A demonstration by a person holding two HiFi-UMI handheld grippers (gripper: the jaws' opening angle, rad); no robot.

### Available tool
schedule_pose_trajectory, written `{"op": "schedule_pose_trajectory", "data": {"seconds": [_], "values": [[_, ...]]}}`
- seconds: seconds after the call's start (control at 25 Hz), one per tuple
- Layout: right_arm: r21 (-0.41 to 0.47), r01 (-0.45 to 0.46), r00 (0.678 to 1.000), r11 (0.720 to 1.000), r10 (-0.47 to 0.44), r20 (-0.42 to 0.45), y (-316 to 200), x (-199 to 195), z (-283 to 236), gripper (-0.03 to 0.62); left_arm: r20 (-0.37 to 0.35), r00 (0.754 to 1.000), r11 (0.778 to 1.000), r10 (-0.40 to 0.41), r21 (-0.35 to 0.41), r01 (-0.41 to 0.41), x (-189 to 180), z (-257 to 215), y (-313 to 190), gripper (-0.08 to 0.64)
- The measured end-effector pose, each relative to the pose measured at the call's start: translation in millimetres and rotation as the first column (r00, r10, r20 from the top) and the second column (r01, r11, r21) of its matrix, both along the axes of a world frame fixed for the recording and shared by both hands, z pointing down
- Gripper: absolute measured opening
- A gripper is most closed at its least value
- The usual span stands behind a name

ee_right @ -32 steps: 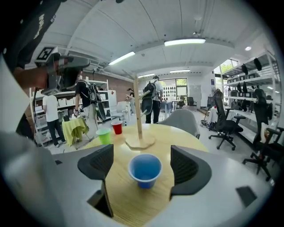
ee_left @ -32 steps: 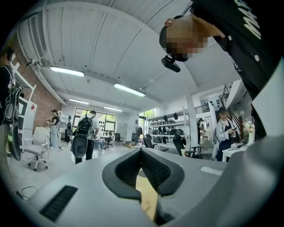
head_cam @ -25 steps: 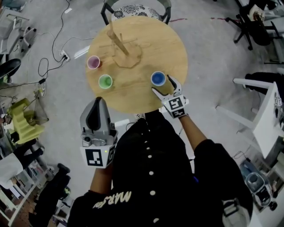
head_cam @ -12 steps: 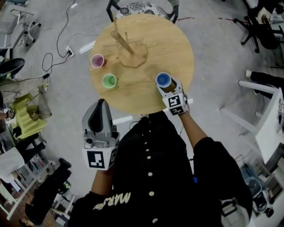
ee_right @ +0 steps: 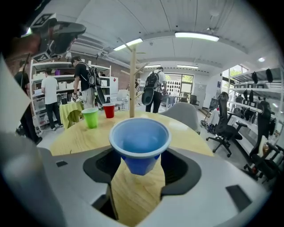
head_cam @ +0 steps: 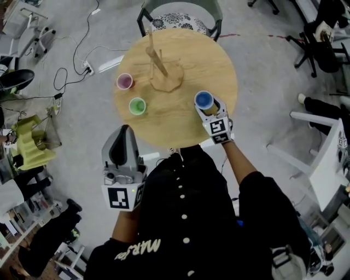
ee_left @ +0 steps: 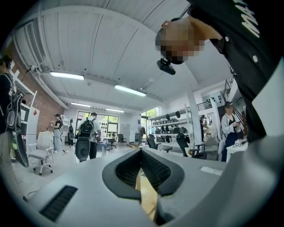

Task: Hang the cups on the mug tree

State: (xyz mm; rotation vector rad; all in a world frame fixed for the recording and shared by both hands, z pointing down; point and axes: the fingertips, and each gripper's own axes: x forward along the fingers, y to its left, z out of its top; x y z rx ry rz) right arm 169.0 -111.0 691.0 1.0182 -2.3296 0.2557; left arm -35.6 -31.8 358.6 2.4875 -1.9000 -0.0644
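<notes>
A blue cup [head_cam: 204, 100] stands near the right edge of the round wooden table [head_cam: 164, 123]. My right gripper [head_cam: 206, 108] reaches in from the near side. Its jaws have just been closing, and they now sit against the sides of the blue cup [ee_right: 140, 142] between them. The wooden mug tree [head_cam: 158, 60] stands bare at the back of the table. A pink cup [head_cam: 125, 81] and a green cup [head_cam: 137, 105] sit to its left. My left gripper [head_cam: 123, 136] hangs off the table's near edge, shut and holding nothing.
A chair [head_cam: 180, 16] stands behind the table. Cables and a power strip [head_cam: 87, 68] lie on the floor to the left. Office chairs [head_cam: 317, 38] and white furniture [head_cam: 328, 158] stand to the right. People stand farther off in the room [ee_right: 86, 84].
My right gripper has slid forward from beside the blue cup until its jaws enclose it, and the jaws have narrowed. The left gripper has stayed put. The head view has shifted slightly.
</notes>
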Motion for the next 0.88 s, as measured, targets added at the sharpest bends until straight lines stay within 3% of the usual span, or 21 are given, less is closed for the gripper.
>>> {"op": "schedule_pose_trajectory", "data": {"seconds": [0.16, 0.48, 0.72, 0.88], "values": [[0.047, 0.033, 0.999, 0.998, -0.033, 0.019, -27, -10, -25, 0.284, 0.011, 1.0, 0.999, -0.023, 0.032, 0.022, -7, -14, 5, -0.006], [0.169, 0.119, 0.993, 0.978, -0.113, -0.045, -95, -27, -68, 0.284, 0.005, 0.998, 0.996, -0.064, 0.067, 0.063, -17, -34, 10, -0.006], [0.252, 0.214, 0.976, 0.944, -0.194, -0.103, -139, -54, -93, 0.282, 0.025, 0.996, 0.994, -0.091, 0.057, 0.089, -26, -33, 14, -0.006], [0.278, 0.286, 0.956, 0.917, -0.256, -0.142, -162, -70, -96, 0.282, -0.001, 0.993, 0.991, -0.121, 0.06, 0.121, -28, -34, 15, -0.006]]}}
